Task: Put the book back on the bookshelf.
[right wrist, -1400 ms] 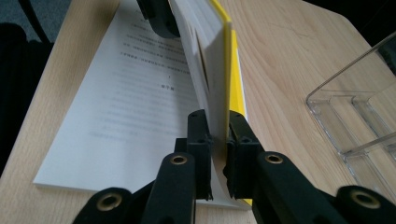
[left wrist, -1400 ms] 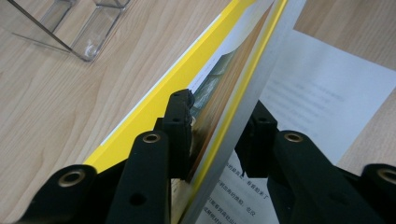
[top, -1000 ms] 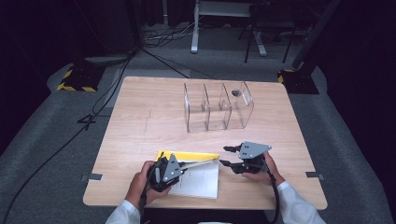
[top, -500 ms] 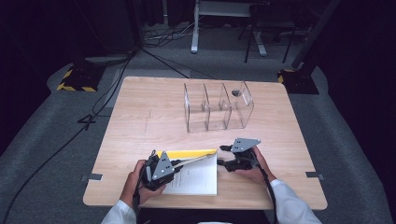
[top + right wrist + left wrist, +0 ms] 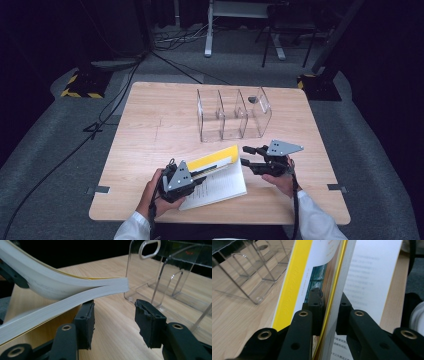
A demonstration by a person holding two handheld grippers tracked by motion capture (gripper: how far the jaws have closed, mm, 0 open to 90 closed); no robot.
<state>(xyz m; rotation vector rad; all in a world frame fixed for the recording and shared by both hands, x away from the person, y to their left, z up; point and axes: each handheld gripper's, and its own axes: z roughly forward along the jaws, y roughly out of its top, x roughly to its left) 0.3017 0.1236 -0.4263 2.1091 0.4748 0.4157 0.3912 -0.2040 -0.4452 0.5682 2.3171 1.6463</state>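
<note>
A thick book with a yellow cover (image 5: 215, 159) lies open at the table's near edge, its white page (image 5: 220, 187) facing up. My left gripper (image 5: 201, 175) is shut on the cover and a wad of pages (image 5: 294, 277), which it holds raised and curved (image 5: 62, 290). Its pads (image 5: 315, 305) press both sides of that wad. My right gripper (image 5: 245, 155) hovers just right of the book. Its jaws have just been closing but stand open (image 5: 113, 315) with only bare table between them, the book's page edge just above one pad (image 5: 86, 320).
A clear acrylic organizer (image 5: 232, 115) with three compartments stands past the book at mid table, close ahead of the right gripper (image 5: 170, 277). A small dark object (image 5: 252, 99) sits in its right compartment. Bare wood (image 5: 150, 125) lies left of it.
The left gripper has lifted the yellow cover and pages higher, bending the book open. The right gripper moved in toward the book, then drew back to the right, its jaws narrower.
</note>
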